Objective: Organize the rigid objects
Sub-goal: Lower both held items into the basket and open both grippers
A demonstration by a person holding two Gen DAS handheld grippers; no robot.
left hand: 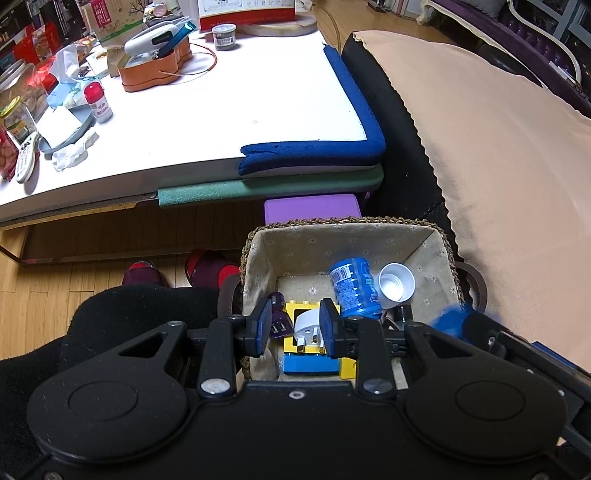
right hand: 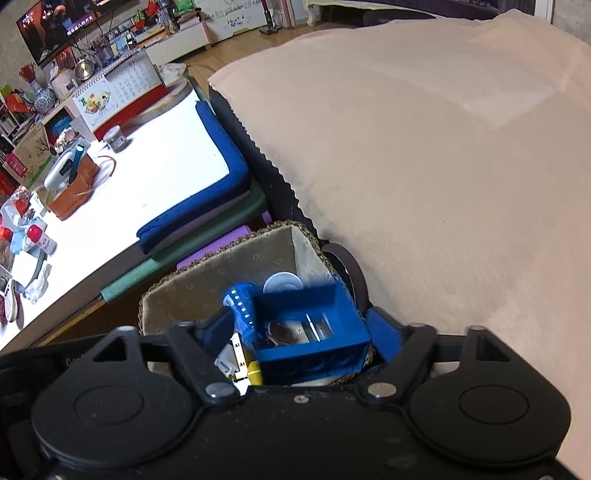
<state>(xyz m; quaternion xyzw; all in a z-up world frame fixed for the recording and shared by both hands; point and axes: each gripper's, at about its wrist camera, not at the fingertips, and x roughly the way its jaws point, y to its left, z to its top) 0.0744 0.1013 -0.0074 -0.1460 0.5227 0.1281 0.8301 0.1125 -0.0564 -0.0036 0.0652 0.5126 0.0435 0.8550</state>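
Both tongs hang over the woven basket [left hand: 441, 236] on the floor beside the white table [left hand: 229, 107]. Left tongs [left hand: 294, 325] are spread, their blue pads either side of a white plug adapter [left hand: 308, 326] that lies on yellow [left hand: 295, 308] and blue building blocks [left hand: 310, 363] in the basket's near corner; whether the pads touch the adapter I cannot tell, though there seems to be a gap on each side. Right tongs [right hand: 299, 338] appear to pinch a blue open box [right hand: 314, 332] between their pads, holding it over the basket's near-right part, tilted so its inside shows. The picture is smeared there, so the grip is a judgement.

Just beyond, a purple charger [left hand: 277, 317] sits by the left pad, and a blue bottle [left hand: 354, 288] and a white cup [left hand: 397, 281] lie on their sides on the floral lining.

The step in hand looks like dropping items into the basket: the adapter seems just set down, the blue box is about to go in. Next, the right tongs need to lower the box into free room without knocking the bottle, then open; the left should lift clear.

Further off, the table carries an orange tray [left hand: 155, 70], a red-capped bottle [left hand: 98, 101] and a small jar [left hand: 224, 36]. As for writing, "A1" shows on a white strip [right hand: 240, 354] in the basket; a calendar [right hand: 122, 88] stands at the table's far end, its print too small to read.
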